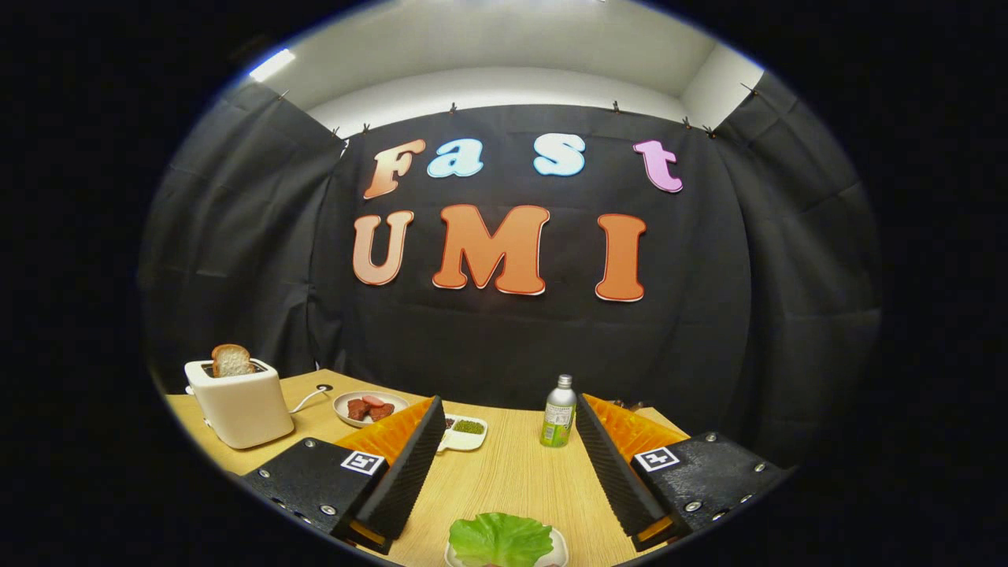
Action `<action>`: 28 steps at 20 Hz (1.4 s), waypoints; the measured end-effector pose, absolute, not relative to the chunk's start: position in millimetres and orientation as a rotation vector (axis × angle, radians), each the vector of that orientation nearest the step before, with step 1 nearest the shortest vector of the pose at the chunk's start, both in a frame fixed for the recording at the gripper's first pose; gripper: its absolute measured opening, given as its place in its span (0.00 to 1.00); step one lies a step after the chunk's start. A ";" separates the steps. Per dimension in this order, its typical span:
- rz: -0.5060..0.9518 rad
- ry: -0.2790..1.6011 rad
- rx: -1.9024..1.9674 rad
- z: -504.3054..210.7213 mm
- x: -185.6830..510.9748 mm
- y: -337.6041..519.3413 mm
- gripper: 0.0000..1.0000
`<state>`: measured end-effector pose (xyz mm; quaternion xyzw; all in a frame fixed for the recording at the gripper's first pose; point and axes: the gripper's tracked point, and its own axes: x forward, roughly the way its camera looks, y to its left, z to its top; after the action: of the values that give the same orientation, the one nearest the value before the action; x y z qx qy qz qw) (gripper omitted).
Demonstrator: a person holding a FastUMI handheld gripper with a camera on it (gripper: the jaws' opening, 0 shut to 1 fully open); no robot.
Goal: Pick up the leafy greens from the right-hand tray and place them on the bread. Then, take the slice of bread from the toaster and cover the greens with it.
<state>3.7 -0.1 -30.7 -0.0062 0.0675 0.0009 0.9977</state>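
Note:
A green leaf [501, 539] lies on a white plate [559, 549] near the table's front, between the bases of my fingers. What is under the leaf is hidden. The gripper [509, 402] is open with nothing between its fingers, raised above the table and behind the leaf. Far off to the left, beyond the left finger [409, 465], a white toaster [240, 405] stands with a browned slice of bread [231, 360] sticking up out of its slot.
Right of the toaster sits a round plate [343, 400] with reddish meat pieces. A small white divided dish [465, 433] with dark green bits lies just past the left fingertip. A silver bottle [559, 412] stands by the right fingertip. The wooden table [512, 472] ends at the black cloth wall.

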 end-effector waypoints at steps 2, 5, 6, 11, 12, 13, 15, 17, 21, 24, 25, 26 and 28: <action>0.021 0.161 -0.001 -37.4 3.2 3.6 0.99; 0.038 0.229 0.015 -58.4 3.0 5.0 0.99; 0.032 0.258 0.016 -67.4 1.9 4.0 0.99; 0.037 0.417 0.025 -120.8 -4.2 9.1 1.00; 0.030 0.453 0.027 -132.4 -5.7 8.8 1.00; 0.027 0.492 0.030 -144.6 -7.3 8.7 1.00; 0.027 0.562 0.040 -167.2 -12.7 9.1 1.00; 0.022 0.627 0.044 -184.6 -18.9 9.2 1.00; 0.022 0.738 0.016 -214.7 -28.4 8.2 1.00; 0.031 0.817 0.009 -231.8 -37.8 9.9 0.96; 0.034 0.835 0.004 -236.0 -40.4 11.3 0.96; 0.033 0.853 -0.004 -240.2 -43.2 11.0 0.95; 0.030 0.892 -0.016 -249.7 -45.8 11.1 0.93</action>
<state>-45.8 11.1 -249.7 -0.0078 0.4314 0.0146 0.9020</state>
